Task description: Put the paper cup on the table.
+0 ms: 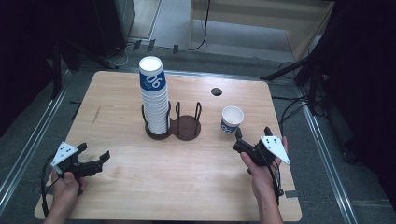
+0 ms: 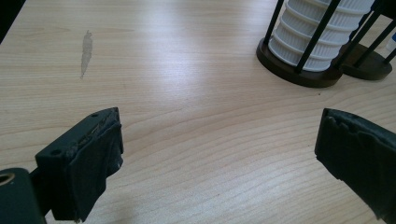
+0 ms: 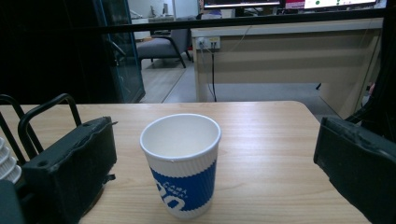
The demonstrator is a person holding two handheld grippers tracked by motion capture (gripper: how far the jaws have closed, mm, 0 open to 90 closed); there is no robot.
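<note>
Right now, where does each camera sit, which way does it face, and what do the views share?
High view: above the person's side, looking forward and down on the table; both forearms, left hand-held gripper, right hand-held gripper.
Left gripper view: rides the left hand-held gripper, looks low across the table toward the cup stack in the holder; own jaws wide apart.
Right gripper view: rides the right hand-held gripper, faces the single cup; own jaws either side of it, apart.
Shared: the high and right gripper views both show the single cup.

Pale wooden desk (image 1: 140, 186), rounded corners, grommet hole (image 1: 216, 91) at 12 o'clock. At centre, dark rack (image 1: 184, 128) bearing cup stack (image 1: 154, 95); single cup (image 1: 232, 119) upright at 3 o'clock.
</note>
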